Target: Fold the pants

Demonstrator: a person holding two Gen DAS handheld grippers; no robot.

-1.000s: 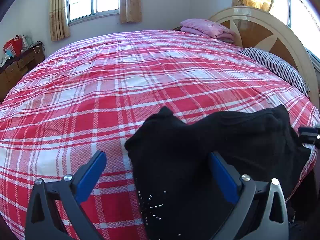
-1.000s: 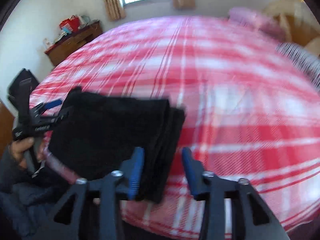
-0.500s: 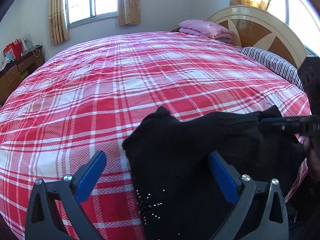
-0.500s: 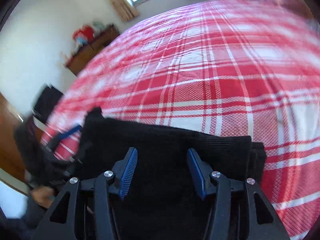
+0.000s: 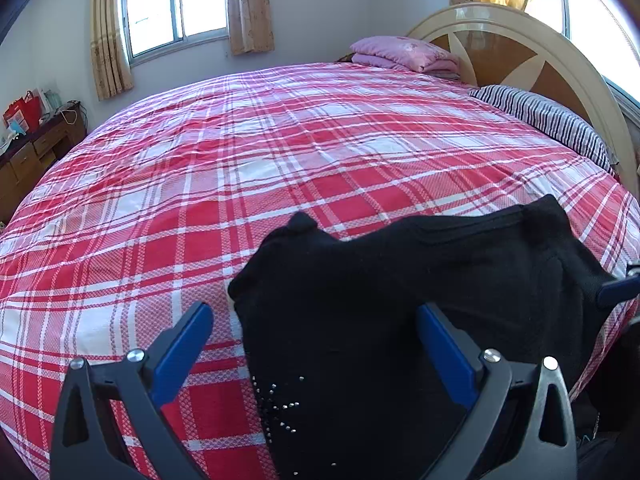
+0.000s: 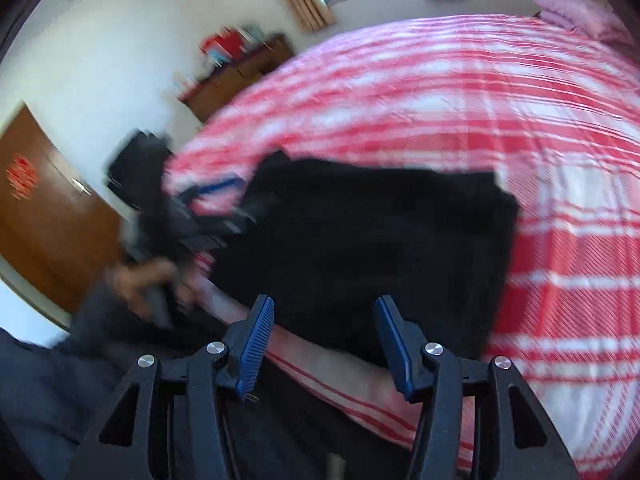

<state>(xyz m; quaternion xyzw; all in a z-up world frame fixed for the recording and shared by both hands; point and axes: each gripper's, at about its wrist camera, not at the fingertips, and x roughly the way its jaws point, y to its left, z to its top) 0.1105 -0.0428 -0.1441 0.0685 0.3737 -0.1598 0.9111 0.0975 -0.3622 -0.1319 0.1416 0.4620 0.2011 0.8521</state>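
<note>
So the black pants (image 5: 400, 320) are lying in a squarish folded bundle at the near edge of the bed (image 5: 280, 160), on the red plaid cover, toward the near right corner as the left camera sees it. What's changed in the last second: the right hand-held gripper (image 6: 324, 340) had the right-hand edge of the bundle between its pads, and now its jaws have just been opening and it has swung back over the near side of the bundle. Nothing is between its pads now, they stand spread with the cloth lying beyond them. The view is blurry, so it's on the move.

The left hand-held gripper (image 5: 316, 352) is spread wide too, hovering at the left side of the pants and not pinching anything. It hasn't really shifted.

My read is that a fold was just laid down and let go, so the pants look mostly folded. Maybe one more fold or some tidying is left, hard to say.

Room-wise, the whole far part of the bed is bare cover, with a pink folded blanket (image 5: 404, 54) and a striped pillow (image 5: 552, 120) way off by the headboard. The bundle sits close to the near edge, so pulling it toward the person risks it sliding off.
</note>
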